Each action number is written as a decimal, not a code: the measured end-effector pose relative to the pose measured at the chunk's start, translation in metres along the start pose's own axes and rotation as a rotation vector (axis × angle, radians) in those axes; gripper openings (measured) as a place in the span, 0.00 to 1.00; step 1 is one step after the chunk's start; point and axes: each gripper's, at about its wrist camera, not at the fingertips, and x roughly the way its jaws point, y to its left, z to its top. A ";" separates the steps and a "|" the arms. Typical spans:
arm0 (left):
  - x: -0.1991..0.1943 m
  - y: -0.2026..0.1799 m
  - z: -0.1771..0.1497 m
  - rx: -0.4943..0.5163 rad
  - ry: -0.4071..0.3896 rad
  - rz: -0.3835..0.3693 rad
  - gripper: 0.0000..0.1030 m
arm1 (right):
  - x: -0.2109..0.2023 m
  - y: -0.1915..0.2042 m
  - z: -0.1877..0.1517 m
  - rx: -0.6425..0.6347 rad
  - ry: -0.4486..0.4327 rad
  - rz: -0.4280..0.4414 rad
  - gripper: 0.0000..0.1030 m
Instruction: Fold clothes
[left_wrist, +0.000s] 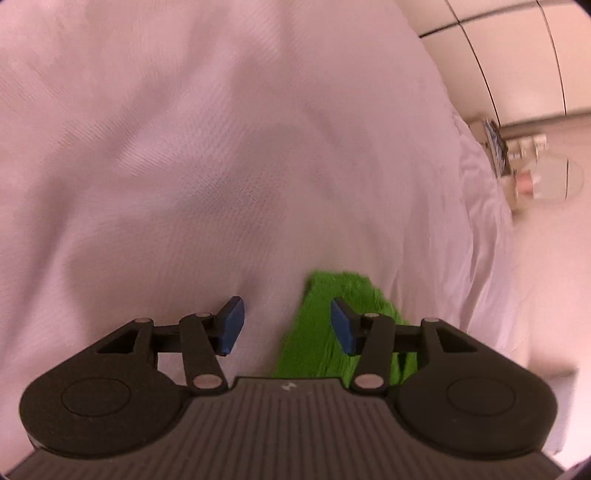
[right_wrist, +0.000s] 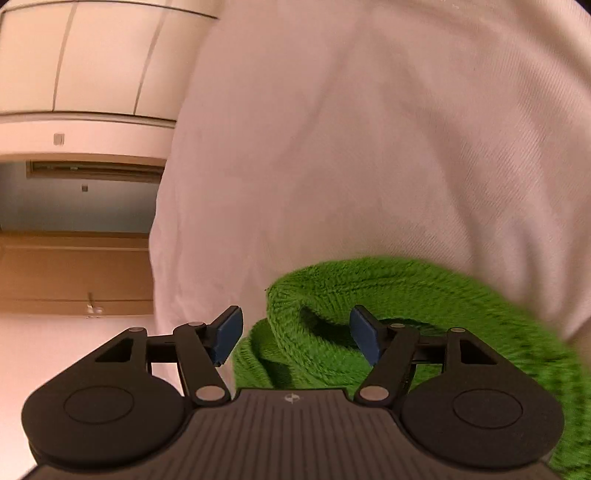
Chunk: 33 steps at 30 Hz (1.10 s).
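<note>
Both the left gripper (left_wrist: 287, 325) and right gripper (right_wrist: 296, 334) stand apart and empty over the green cloth (right_wrist: 388, 295), bunched at lower right on the white sheet (left_wrist: 221, 147), so folding seems unfinished.

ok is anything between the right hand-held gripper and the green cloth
Nothing visible is. The right hand-held gripper has its jaws apart, right over the green cloth, which lies bunched on the white bedsheet. Only open air shows between the blue pads and the fabric; neither pad presses on it.
</note>
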 end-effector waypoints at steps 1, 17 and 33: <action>0.008 0.004 0.002 -0.032 0.011 -0.029 0.46 | 0.007 -0.003 0.002 0.017 0.018 0.008 0.65; 0.023 -0.119 -0.005 0.398 -0.147 -0.039 0.10 | -0.036 0.064 0.055 -0.333 -0.313 -0.052 0.00; 0.011 -0.054 -0.009 0.190 -0.050 0.015 0.32 | 0.029 0.030 0.028 -0.201 -0.013 -0.005 0.16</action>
